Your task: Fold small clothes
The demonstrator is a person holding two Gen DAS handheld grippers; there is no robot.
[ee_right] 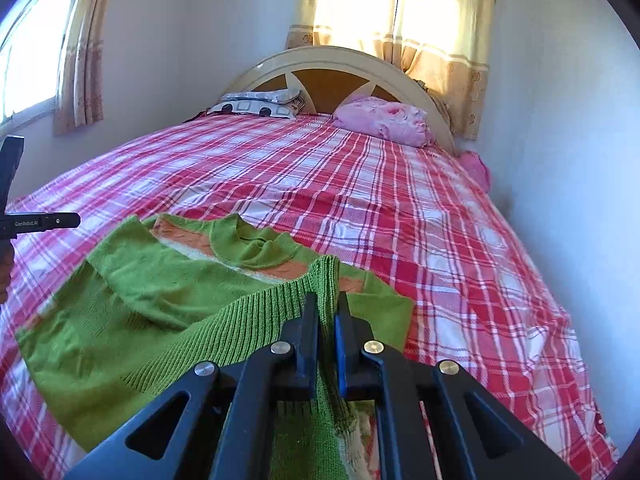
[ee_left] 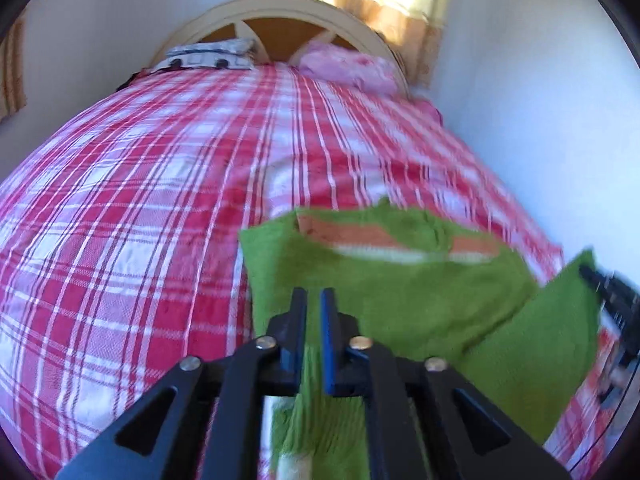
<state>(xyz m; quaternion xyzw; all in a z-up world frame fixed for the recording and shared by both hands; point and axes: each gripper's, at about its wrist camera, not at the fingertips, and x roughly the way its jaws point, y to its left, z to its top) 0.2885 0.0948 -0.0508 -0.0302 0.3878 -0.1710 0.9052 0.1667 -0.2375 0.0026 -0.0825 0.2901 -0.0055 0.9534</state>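
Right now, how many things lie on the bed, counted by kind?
Green sweater, held by the left gripper and the right gripper: 1
Pillows, one patterned, one pink: 2
Pink cloth at the wall: 1
Total: 4

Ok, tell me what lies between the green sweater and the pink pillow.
Only bare checked bedspread separates green sweater from pink pillow, clearest in the right wrist view.
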